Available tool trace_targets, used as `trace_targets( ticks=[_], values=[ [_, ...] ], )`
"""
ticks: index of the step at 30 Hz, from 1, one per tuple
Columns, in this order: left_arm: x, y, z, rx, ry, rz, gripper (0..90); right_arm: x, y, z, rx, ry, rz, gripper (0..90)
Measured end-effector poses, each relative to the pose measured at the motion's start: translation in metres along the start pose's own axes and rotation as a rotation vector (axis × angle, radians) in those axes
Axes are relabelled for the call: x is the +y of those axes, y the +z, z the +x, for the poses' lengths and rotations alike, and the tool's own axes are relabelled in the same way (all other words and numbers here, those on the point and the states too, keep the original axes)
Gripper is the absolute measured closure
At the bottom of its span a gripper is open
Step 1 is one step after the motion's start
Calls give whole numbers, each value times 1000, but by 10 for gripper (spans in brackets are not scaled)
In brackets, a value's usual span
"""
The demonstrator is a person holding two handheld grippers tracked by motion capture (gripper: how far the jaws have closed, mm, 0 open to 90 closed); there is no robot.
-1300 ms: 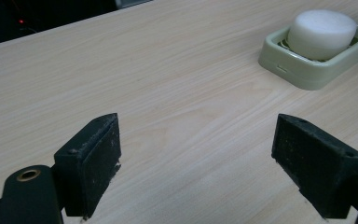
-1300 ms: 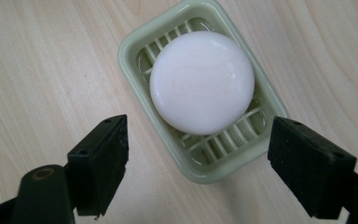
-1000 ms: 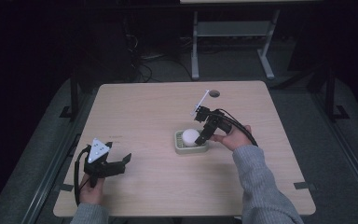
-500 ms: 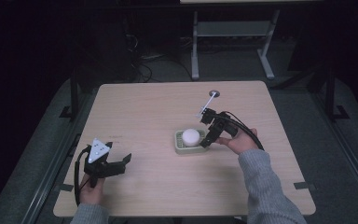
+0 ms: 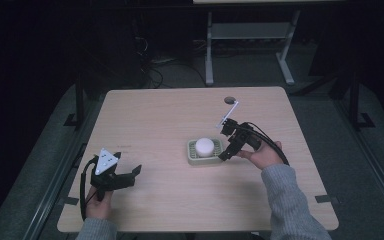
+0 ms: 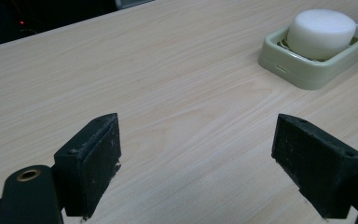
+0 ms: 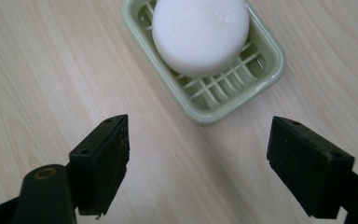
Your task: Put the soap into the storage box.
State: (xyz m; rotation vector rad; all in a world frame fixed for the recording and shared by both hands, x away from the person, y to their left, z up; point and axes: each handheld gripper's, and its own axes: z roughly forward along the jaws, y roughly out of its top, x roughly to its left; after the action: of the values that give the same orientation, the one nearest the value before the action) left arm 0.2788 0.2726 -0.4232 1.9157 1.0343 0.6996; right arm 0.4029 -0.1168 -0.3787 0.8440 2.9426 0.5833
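We see a light wooden desk [image 5: 160, 125] with a small dark round hole [image 5: 229, 100] near its far edge, standing on grey floor [image 5: 360, 165]. Behind it, a white metal frame [image 5: 245, 35] and dark cables [image 5: 152, 70].

I count one white round soap [image 5: 205, 146], one green soap dish [image 5: 193, 155], one table [image 5: 155, 120], and my two grippers [image 5: 228, 142] [image 5: 125, 176].
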Motion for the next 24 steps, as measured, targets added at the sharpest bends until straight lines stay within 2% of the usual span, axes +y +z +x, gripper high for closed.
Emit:
trace_targets(
  ticks=[24],
  values=[
    [0,1,-2,-1,-1,2,152,-45,-3,0,-12,56,-6,211]
  ],
)
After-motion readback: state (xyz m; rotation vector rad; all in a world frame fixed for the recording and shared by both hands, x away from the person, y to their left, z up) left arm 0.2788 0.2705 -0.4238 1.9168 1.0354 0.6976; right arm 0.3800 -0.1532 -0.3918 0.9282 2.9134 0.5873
